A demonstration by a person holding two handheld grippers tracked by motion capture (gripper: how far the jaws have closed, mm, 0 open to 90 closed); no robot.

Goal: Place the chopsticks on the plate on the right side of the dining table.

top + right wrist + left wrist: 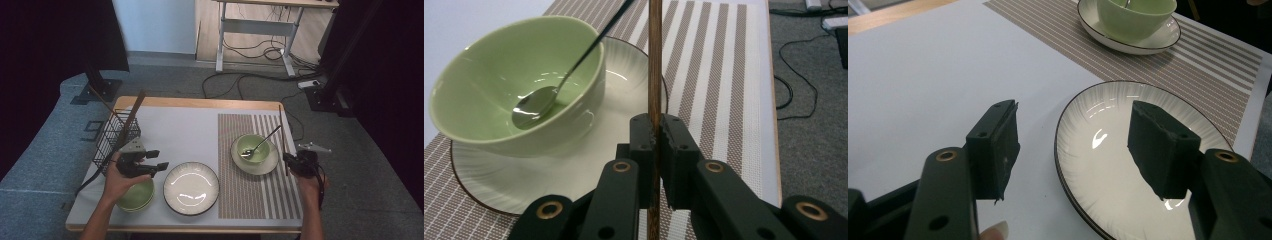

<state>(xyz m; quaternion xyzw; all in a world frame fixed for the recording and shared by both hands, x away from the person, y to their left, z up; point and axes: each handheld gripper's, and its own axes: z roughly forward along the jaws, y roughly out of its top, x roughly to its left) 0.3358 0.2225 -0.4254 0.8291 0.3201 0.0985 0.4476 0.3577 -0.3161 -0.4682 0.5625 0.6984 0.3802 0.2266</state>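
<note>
high view is showing me both grippers at the near side of the table point(190, 112). my right gripper point(295, 162) is sitting at the right edge of the striped mat point(260, 192), just beside the saucer point(272, 162). its jaws are clamping nearly shut on a thin brown chopstick point(283, 137), which is running up and away from the grip along the mat's right side. in the right gripper view the chopstick point(654, 60) is standing straight between the two pads, pinched on both sides, with its lower end passing down behind the jaws. left of it the green bowl point(519, 85) is resting on the saucer point(624, 55), and a spoon point(536, 105) is lying in the bowl with its handle leaning out over the far rim.

my left gripper point(152, 162) is hovering over the near left part of the table, above the stacked green bowls point(137, 197) and just left of the plate point(191, 188). in the left gripper view its jaws are standing wide apart with nothing between them; one pad is hanging over the bare white table, the other over the plate point(1108, 165). behind that hand a wire basket point(112, 137) is holding long wooden utensils point(131, 117) that are leaning out of it.
</note>
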